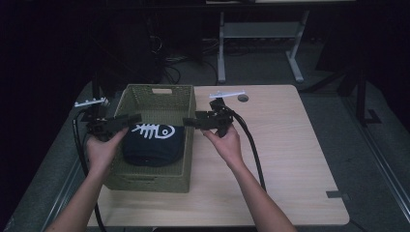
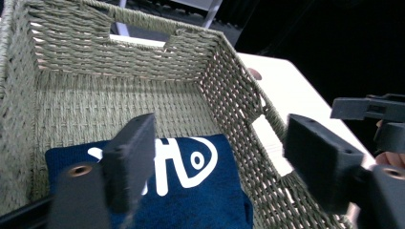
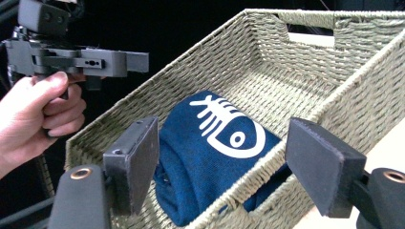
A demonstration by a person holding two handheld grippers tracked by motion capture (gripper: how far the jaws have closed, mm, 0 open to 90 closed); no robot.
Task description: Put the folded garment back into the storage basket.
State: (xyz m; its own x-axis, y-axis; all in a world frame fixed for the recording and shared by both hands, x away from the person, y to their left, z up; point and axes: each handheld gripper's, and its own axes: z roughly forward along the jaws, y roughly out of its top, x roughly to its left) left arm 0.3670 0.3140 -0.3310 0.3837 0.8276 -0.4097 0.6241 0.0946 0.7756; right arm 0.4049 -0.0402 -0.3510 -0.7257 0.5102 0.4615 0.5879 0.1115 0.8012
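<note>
Now, the left gripper (image 1: 138, 117) hangs over the left rim of the woven basket (image 1: 188, 145), jaws spread wide with nothing between the pads; no part of it touches cloth or wicker. Looking along its own jaws, the folded navy cloth (image 2: 191, 191) lies just below and beyond the pads (image 2: 133, 152), flat on the basket floor, its white fish-skeleton print (image 2: 191, 164) facing up. Out past that cloth rises the far basket wall with its handle cut-out (image 2: 138, 36), and beyond the right-hand wall sits the pale wooden table (image 2: 291, 90).

Over on the other side, the right gripper (image 1: 189, 122) stands at the basket's right rim, jaws likewise wide apart and empty. From its own camera, the near rim of the basket (image 3: 229, 200) crosses between the two pads (image 3: 136, 162), and the navy cloth (image 3: 210, 162) rests just beyond and beneath that rim, inside the basket. Farther off in that same view, the person's left hand (image 3: 33, 114) grips the left gripper (image 3: 138, 62), which points level across the basket's opposite edge.

From the high view, the two grippers face each other across the basket, tips well apart, with the navy cloth (image 1: 152, 145) lying between and below them in the front half of the basket. Each black cable (image 1: 254, 150) trails back toward the person along the tabletop.
</note>
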